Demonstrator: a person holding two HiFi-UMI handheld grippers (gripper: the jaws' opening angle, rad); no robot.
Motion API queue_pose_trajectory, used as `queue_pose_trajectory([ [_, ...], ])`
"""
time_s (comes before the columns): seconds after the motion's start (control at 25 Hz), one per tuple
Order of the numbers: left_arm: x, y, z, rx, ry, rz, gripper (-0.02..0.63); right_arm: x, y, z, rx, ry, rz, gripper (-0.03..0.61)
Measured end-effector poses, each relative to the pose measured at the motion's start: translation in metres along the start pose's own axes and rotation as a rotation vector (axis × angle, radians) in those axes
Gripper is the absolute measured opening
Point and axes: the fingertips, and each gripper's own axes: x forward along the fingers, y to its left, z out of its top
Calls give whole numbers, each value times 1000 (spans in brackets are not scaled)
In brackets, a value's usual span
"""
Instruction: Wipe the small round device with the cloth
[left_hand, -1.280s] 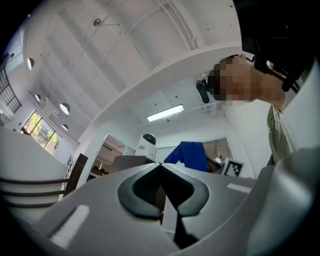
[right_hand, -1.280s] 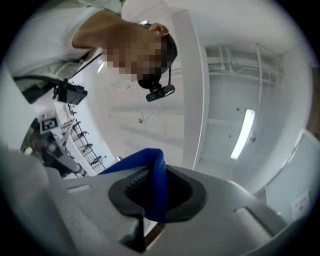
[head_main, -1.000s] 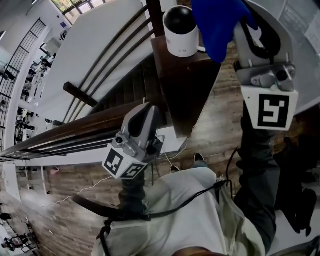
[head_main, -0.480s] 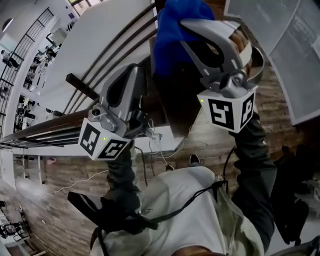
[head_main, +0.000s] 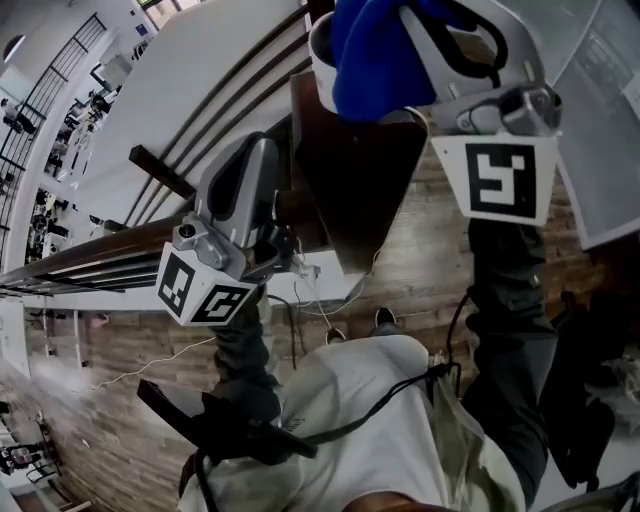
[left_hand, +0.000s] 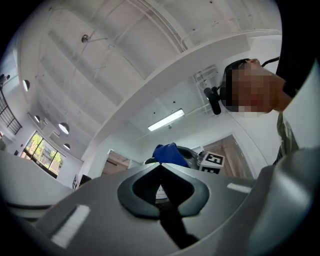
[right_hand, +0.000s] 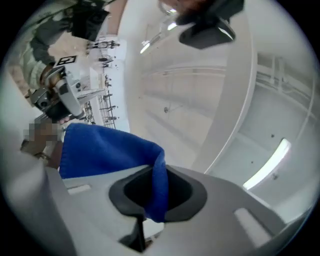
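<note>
At 12 o'clock in the head view we see the small round device, of which only a white curved edge shows. The blue cloth is draped across the rest of it and covers its top. The device stands on the far end of a dark wooden worktop that runs from the centre towards 12 o'clock.

The right hand-held gripper is clenched on the cloth. In its own view a blue fold passes down between the two jaws and hangs out below them, and the rest of the cloth spreads towards 9 o'clock. In the head view this gripper sits at 1 o'clock, with its marker cube just below the cloth.

The left hand-held gripper is clenched on nothing, and we see its jaws meeting along a closed seam. In the head view it is at about 9 o'clock, just beside the near left edge of the worktop and well apart from the device. Its own view looks up at a white ceiling, with the cloth visible past the jaw tips.

At 10 o'clock a dark wooden handrail slants across, and wood-plank floor lies below.
</note>
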Motion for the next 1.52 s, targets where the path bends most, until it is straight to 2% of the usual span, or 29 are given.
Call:
queue_pose_trajectory([
  [0.08,-4,-3,2,1,-3,2,5,11,-3,-21,86,70,41,46],
  [0.2,-9,-7,3,-1,0,7,5,1,30,-46,98,204,149,46],
  [0.36,-12,-5,-5,-7,11,15,5,-17,55,-58,174,207,152,41],
  [0.48,-13,-7,-10,-15,14,14,5,-31,77,-74,139,287,234,41],
  [0.6,-14,-10,-16,-27,20,12,5,-46,98,-73,132,279,307,41],
  [0.72,-18,-12,-18,-35,29,13,5,-62,99,-69,100,282,368,41],
  [0.8,-22,-10,-15,-36,27,20,5,-67,87,-76,58,326,341,41],
  [1.08,-36,-7,-21,-44,36,44,5,-78,16,-113,81,482,76,41],
  [1.24,-41,-2,-16,-45,29,67,5,-51,-33,-90,29,461,-59,41],
  [1.32,-41,-4,-16,-46,28,64,5,-27,-40,-69,-20,426,-63,41],
  [1.4,-40,-7,-18,-48,32,56,5,0,-33,-49,-90,388,-30,41],
  [1.52,-39,-10,-20,-55,34,55,5,41,-2,-26,-290,301,67,41],
])
